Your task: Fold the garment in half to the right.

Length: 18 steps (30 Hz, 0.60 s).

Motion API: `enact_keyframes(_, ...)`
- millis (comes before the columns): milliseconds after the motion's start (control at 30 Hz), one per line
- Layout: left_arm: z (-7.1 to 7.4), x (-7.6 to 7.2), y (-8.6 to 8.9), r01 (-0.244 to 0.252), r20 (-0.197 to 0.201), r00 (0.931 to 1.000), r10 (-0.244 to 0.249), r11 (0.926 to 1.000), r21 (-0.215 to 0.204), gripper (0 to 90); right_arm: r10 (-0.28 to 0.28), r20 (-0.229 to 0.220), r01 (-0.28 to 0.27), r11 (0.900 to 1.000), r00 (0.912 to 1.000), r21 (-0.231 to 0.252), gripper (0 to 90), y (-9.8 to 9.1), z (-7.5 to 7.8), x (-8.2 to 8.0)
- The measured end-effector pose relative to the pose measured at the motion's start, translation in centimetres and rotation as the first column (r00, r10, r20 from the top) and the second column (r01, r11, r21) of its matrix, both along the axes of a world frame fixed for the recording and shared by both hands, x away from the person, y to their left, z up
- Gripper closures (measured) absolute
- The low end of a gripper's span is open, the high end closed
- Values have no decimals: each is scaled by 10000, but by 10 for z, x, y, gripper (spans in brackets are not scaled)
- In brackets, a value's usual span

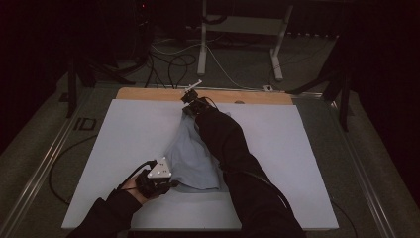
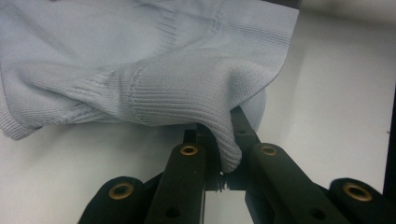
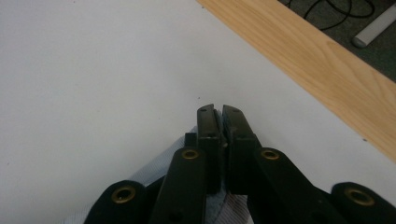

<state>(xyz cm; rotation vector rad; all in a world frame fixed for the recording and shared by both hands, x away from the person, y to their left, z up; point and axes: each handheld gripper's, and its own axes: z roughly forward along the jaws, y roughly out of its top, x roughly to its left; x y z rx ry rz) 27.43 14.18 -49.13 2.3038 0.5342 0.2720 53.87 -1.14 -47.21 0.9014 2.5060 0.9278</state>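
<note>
Garment (image 1: 193,158), pale blue-grey knit, is lying crumpled near the middle of the white sheet (image 1: 124,134) covering the table, stretching from the near-left toward the far edge. Left gripper (image 1: 157,184) is sitting at the near-left end of it, hand wrapped around the body, grey three-cornered plate (image 1: 160,168) on top. In the left gripper view its jaws are clamping a ribbed fold of the garment (image 2: 154,79), fabric bulging out between them and drooping over the tips. Right gripper (image 1: 190,99) is reaching across to the far end, dark sleeve (image 1: 233,153) lying over the cloth. In the right gripper view its jaws are pressed together, with blue-grey fabric (image 3: 159,170) emerging beneath them, so it is pinching the garment's far edge. Wooden table edge (image 3: 322,70) is showing just beyond the sheet. Cables (image 1: 173,64) are trailing on the floor behind the table.
</note>
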Motion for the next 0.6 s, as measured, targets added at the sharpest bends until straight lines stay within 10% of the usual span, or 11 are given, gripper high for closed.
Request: enact_keyframes(600, 17, 3, -22, 583, 276, 9979, -594, 9975, 389, 886, -241, 328, 232, 9994, 9992, 269, 872, -32, 23, -7)
